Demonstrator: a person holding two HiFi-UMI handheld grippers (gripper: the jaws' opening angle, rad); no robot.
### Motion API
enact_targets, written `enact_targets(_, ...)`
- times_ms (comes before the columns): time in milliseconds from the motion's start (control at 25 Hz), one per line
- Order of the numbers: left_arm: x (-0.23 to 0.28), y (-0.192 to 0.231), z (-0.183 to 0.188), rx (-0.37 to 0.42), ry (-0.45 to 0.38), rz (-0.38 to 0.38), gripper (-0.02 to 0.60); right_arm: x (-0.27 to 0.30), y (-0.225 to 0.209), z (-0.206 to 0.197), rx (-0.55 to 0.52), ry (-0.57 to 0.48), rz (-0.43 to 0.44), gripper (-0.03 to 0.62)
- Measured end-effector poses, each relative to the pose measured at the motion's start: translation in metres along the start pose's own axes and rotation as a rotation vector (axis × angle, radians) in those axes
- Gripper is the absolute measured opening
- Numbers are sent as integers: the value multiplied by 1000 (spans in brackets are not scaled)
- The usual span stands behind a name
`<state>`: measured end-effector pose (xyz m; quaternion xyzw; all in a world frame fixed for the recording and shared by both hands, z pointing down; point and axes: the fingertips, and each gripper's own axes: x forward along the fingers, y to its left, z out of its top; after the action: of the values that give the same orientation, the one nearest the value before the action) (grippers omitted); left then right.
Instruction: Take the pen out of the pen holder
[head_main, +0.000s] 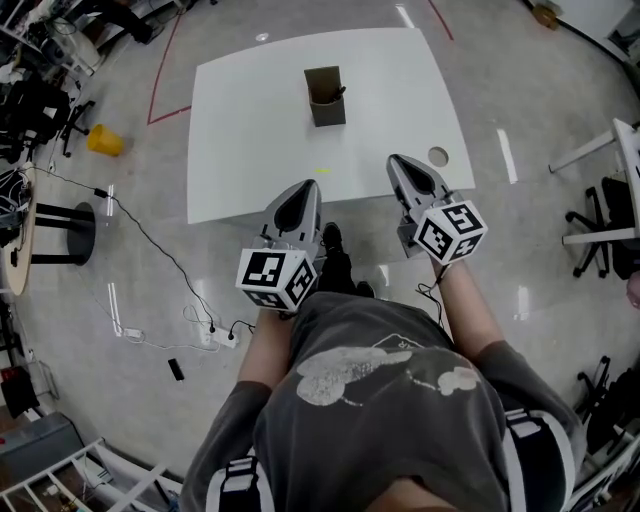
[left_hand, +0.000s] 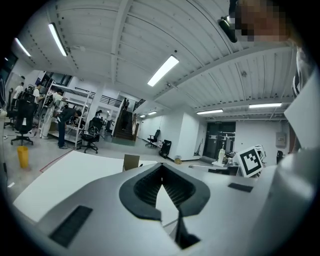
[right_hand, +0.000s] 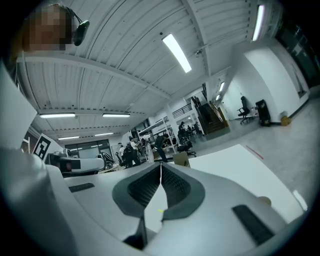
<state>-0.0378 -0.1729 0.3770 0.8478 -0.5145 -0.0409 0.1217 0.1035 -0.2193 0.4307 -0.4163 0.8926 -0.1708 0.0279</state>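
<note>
A pen (head_main: 340, 92) stands inside the brown pen holder (head_main: 326, 108) on the table (head_main: 250, 130).

The head view looks steeply down from overhead and takes in the whole white counter (head_main: 250, 120). Each gripper view sits low behind its own jaws near the counter's front edge, facing across it and tilted towards the ceiling. All three views share the pen holder (head_main: 325, 97).

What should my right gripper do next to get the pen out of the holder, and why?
Probably reach the right gripper forward toward the pen holder, opening it on the way. Its jaws are shut on nothing, it sits at the near edge of the table, and the pen leans to the holder's right.
</note>
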Motion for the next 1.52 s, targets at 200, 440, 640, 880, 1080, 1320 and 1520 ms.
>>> enact_targets(200,32,24,2,-6,4,-16,9,28,-16,10,-4,-12,-16,8)
enact_targets(440,82,67,12,0,9,-32,9,82,-45,23,5,-33,-48,8)
enact_targets(640,120,109,20,5,18,-20,9,130,-65,26,2,-25,-66,9)
enact_targets(880,154,136,11,8,74,-35,9,170,-81,1,28,81,-76,78)
enact_targets(1080,175,153,-4,-5,120,-34,9,197,-95,-21,35,155,-91,90)
enact_targets(1320,192,164,-12,-18,150,-42,9,220,-100,-36,37,214,-78,100)
enact_targets(1520,198,167,-17,-26,161,-42,9,228,-99,-44,-6,266,-82,98)
